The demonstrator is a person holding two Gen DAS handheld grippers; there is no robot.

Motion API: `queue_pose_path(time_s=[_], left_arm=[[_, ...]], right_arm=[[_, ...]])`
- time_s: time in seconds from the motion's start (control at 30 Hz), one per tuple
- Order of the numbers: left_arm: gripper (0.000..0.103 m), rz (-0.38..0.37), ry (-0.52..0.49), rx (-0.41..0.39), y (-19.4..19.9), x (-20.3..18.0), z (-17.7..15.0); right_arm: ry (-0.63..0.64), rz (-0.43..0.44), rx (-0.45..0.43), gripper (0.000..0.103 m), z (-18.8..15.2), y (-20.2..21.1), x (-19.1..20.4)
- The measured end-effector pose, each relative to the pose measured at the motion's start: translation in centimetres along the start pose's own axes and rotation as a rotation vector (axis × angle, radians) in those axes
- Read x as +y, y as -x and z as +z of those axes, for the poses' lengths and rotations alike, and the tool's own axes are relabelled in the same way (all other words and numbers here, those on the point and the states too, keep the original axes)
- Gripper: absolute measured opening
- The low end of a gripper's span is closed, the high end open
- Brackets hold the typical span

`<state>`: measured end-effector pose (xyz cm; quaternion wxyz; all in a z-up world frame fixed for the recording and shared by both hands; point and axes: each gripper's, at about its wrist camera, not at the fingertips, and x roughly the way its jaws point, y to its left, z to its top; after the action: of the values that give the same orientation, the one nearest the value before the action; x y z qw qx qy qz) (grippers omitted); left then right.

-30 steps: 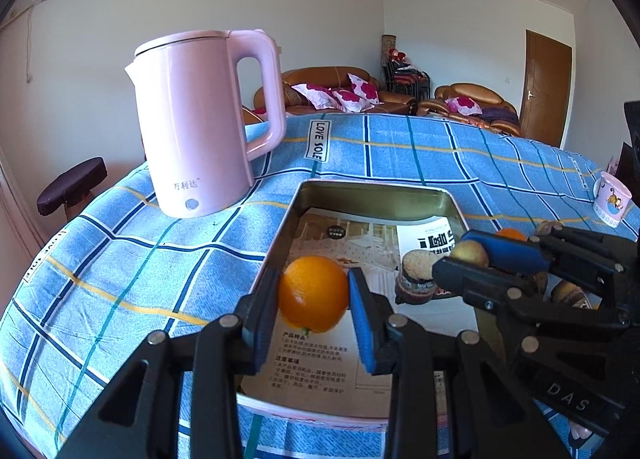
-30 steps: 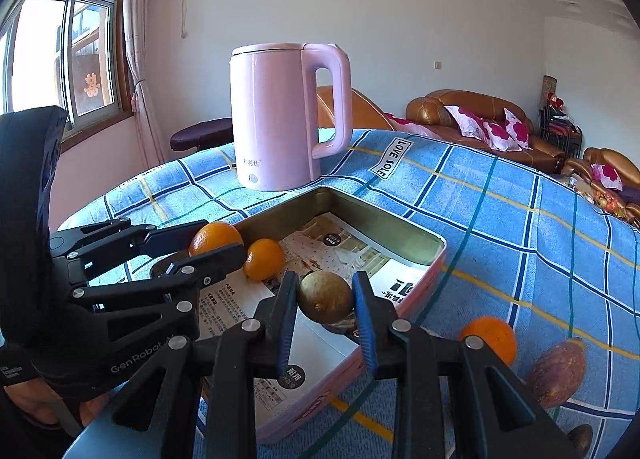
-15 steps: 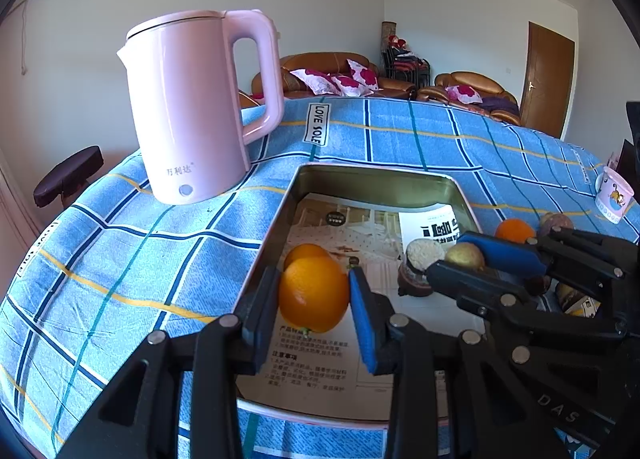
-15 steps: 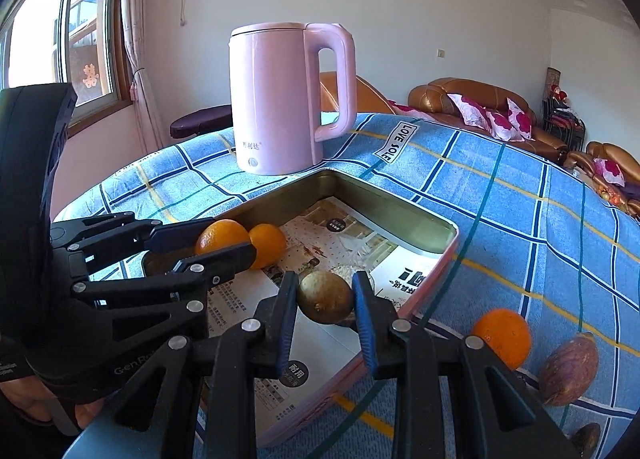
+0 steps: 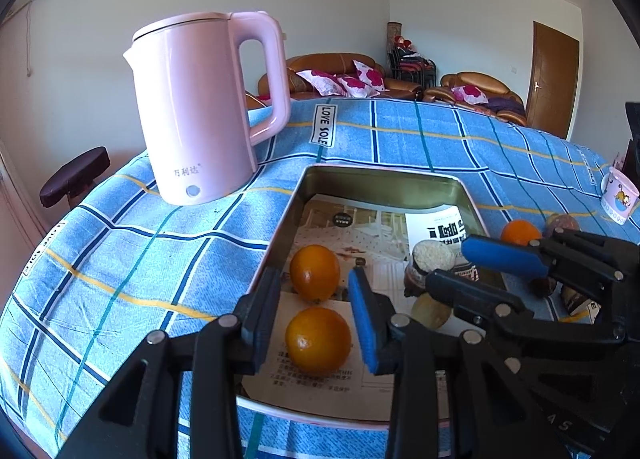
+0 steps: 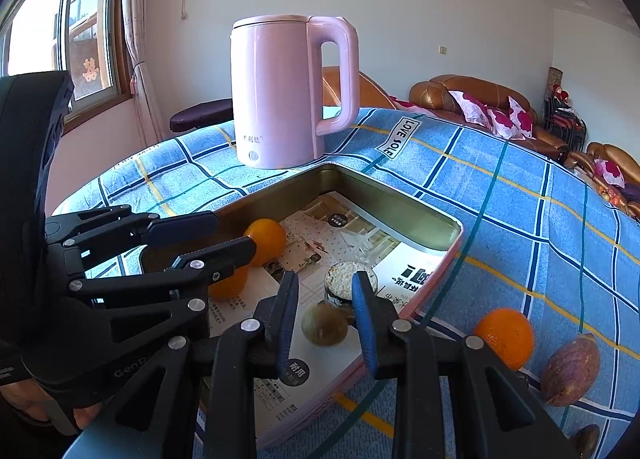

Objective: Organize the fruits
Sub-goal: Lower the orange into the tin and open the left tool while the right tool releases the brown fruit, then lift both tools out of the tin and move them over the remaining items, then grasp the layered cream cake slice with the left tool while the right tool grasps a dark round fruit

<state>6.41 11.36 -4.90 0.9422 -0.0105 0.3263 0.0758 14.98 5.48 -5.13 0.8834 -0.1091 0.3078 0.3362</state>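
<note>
Hovering low over a metal tray (image 5: 294, 211), the left gripper (image 5: 316, 323) has its blue-padded jaws spread apart, and an orange (image 5: 318, 341) sits loose between them on the printed paper lining the tray floor — neither pad touches it. Just beyond lies a second orange (image 5: 315, 272), close to the tray's left wall.

The right gripper (image 6: 326, 323) is spread wide too, poised over the tray's near right side. Between its jaws rests a round greenish-brown fruit (image 6: 324, 324), lying free on the paper lining (image 6: 320, 243). Right behind that fruit stands a small dark jar with a pale, grainy top (image 6: 348, 279).

Outside the tray, on the blue checked tablecloth (image 6: 520, 199), a third orange (image 6: 505, 337) and a purple-brown passion fruit (image 6: 570, 369) lie near each other, off to the right of the tray's edge.

Farther back, a pink electric kettle (image 5: 200, 107) stands upright on the cloth just beyond the tray's far left corner, handle facing right. At the far right edge of the table sits a small pink cup (image 5: 619, 197). Behind the table — brown leather sofas (image 5: 340, 75) with floral cushions, and a wooden door (image 5: 552, 79).
</note>
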Motion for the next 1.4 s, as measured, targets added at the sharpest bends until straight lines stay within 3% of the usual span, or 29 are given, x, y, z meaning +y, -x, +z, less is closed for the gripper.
queue_pose_path(time_s=[0.2, 0.27, 0.33, 0.57, 0.87, 1.2, 1.27, 1.4], left_arm=[[0.050, 0.000, 0.032, -0.038, 0.8, 0.3, -0.1], [0.074, 0.018, 0.043, -0.070, 1.6, 0.3, -0.3], [0.085, -0.005, 0.053, -0.099, 2.5, 0.2, -0.5], [0.087, -0.069, 0.010, -0.148, 4.5, -3.4, 0.3], [0.088, -0.126, -0.082, -0.123, 3.8, -9.6, 0.5], [0.086, -0.223, -0.173, -0.065, 2.7, -15.5, 0.0], [0.082, -0.251, -0.186, -0.046, 2.3, -16.3, -0.1], [0.080, -0.277, -0.211, -0.015, 1.8, -17.5, -0.5]], right_arm=[[-0.031, -0.019, -0.020, 0.051, -0.1, 0.4, -0.6], [-0.030, -0.040, -0.042, 0.056, -0.3, 1.1, -0.8], [-0.015, -0.063, -0.061, 0.059, -0.7, 2.2, -1.0], [-0.064, -0.164, -0.114, 0.065, -3.2, 8.0, -5.3], [-0.212, -0.399, -0.059, 0.067, -7.0, 11.7, -12.7], [-0.307, -0.386, 0.028, 0.067, -8.4, 11.1, -15.5], [-0.315, -0.373, 0.047, 0.066, -8.7, 10.8, -15.7], [-0.349, -0.341, 0.095, 0.055, -9.0, 10.0, -16.3]])
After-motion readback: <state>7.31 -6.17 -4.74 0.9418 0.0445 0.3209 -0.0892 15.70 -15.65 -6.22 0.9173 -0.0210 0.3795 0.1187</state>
